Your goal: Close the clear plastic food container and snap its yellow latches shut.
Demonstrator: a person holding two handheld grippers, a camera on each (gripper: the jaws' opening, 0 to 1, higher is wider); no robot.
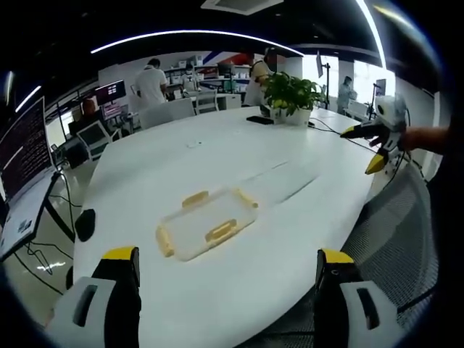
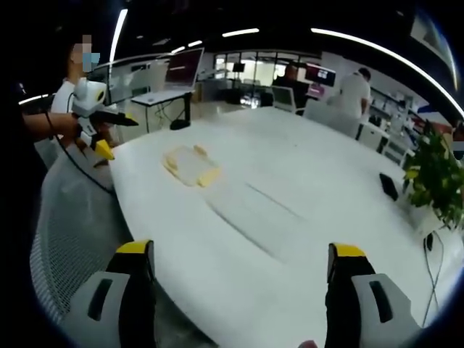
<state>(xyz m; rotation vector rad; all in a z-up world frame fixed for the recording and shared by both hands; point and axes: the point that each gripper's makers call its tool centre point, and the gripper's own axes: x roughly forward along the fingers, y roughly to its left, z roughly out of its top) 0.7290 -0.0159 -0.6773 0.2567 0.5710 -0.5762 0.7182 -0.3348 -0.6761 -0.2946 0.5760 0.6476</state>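
Observation:
A clear plastic food container [image 1: 205,223] with yellow latches lies flat on the white table [image 1: 217,159], its lid on it. My left gripper [image 1: 228,272] stands open well short of it, jaws wide apart with nothing between them. The right gripper [image 1: 377,138] comes into the left gripper view at the far right, held in a hand off the table's edge. In the right gripper view the container [image 2: 191,164] lies far off to the upper left, and my right gripper [image 2: 243,264] is open and empty. The left gripper [image 2: 98,119] shows at the left, held in a hand.
A potted plant [image 1: 291,94] stands at the far end of the table with a dark phone [image 1: 259,119] and cables beside it. A mesh chair [image 1: 399,232] sits at the table's edge. Desks, monitors and people stand behind.

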